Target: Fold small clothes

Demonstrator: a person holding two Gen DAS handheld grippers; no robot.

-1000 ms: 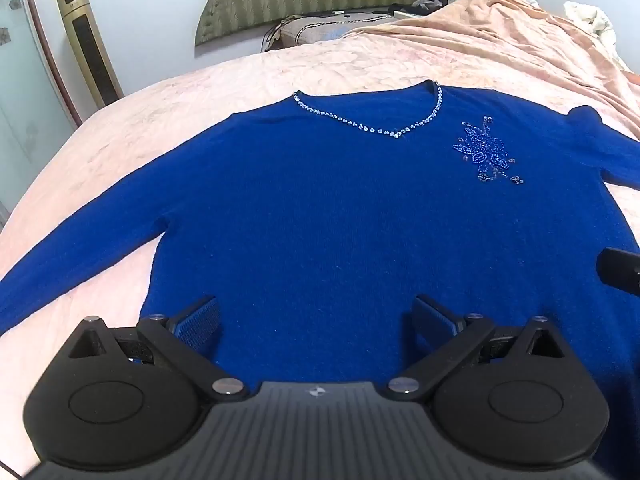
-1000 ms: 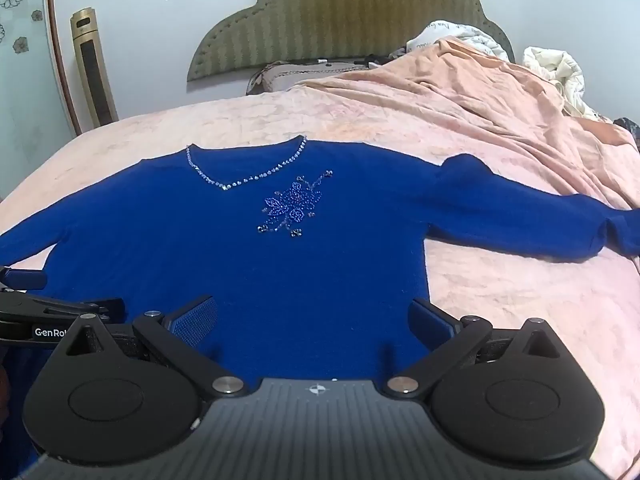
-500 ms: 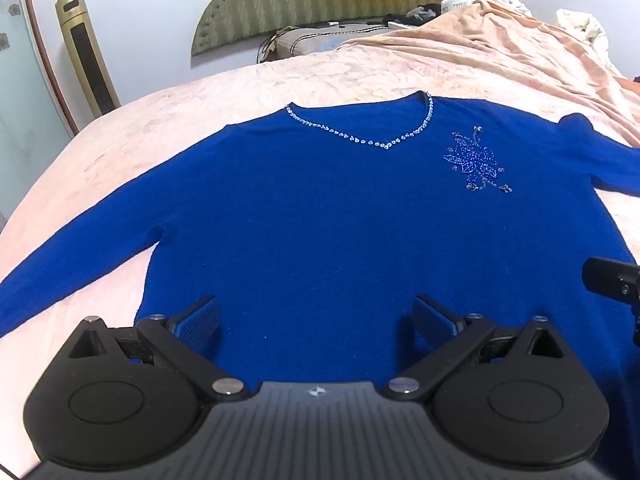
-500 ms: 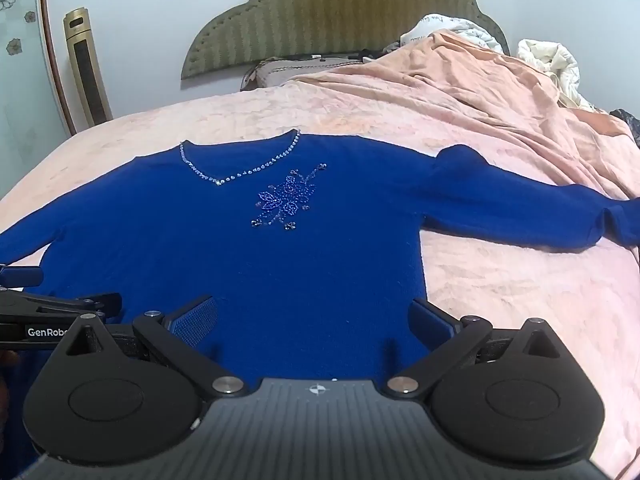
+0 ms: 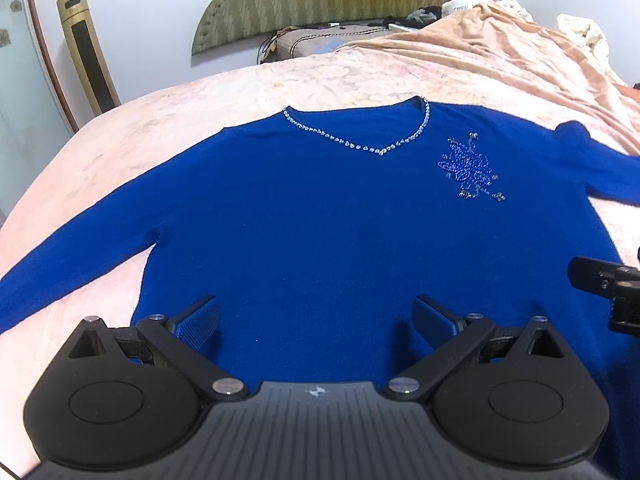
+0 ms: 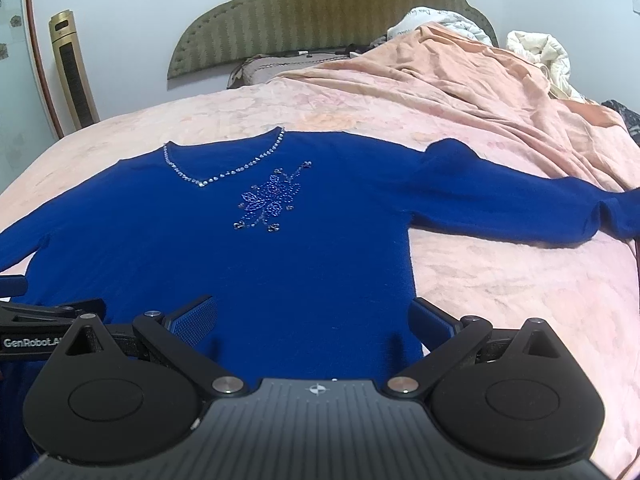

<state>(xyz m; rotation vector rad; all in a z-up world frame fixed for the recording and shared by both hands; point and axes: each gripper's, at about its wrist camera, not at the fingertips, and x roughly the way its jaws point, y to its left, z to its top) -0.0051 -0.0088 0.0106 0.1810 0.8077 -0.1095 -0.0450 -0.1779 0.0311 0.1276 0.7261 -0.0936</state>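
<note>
A royal blue long-sleeved sweater (image 5: 320, 216) lies face up and spread flat on the bed, with a beaded V-neck and a beaded flower on the chest (image 6: 270, 200). Its sleeves stretch out to both sides; the right sleeve (image 6: 520, 204) is bent at the cuff. My left gripper (image 5: 316, 316) is open and empty over the sweater's lower left part. My right gripper (image 6: 314, 314) is open and empty over the lower right part near the side seam. Each gripper shows at the edge of the other's view.
The bed has a pink cover (image 5: 200, 112). A rumpled peach blanket (image 6: 460, 76) and white bedding (image 6: 540, 52) lie at the far right. A pillow (image 5: 304, 40) and green headboard (image 6: 320, 8) are at the back. A gold tower appliance (image 5: 86, 48) stands at the left wall.
Both grippers have pulled back slightly toward the sweater's hem and tilted up, so the sweater sits lower and farther in both views. Jaws stay open.
</note>
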